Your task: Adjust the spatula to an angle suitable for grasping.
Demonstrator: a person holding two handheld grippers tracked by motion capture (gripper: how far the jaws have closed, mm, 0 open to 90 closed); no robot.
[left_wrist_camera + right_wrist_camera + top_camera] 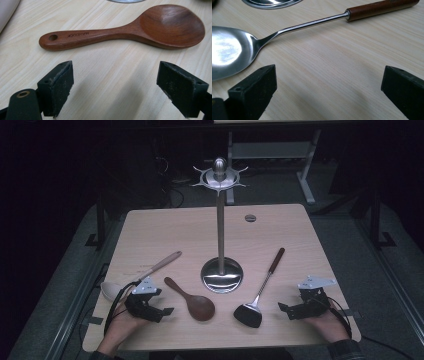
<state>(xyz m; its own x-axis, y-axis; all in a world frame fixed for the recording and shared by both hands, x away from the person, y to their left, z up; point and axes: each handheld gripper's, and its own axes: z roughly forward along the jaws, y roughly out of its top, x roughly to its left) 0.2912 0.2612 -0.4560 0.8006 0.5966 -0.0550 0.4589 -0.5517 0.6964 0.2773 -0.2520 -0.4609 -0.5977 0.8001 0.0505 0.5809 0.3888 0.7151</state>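
Where open left tongs gape, brown spoon just beyond

table: i am seeing pale blond wood with fine straight grain running across it.
wooden spoon: i am looking at warm reddish brown, darker inside the bowl, with small dark lettering on the handle.
spatula: its blade and shaft are shining silver, and the handle is showing reddish brown.
pale ladle: it is showing a cream bowl and a light tan handle.
rack: it is gleaming silver all over.
left gripper: i am seeing black jaws with dusty grey pads.
right gripper: its jaws are showing matt black.
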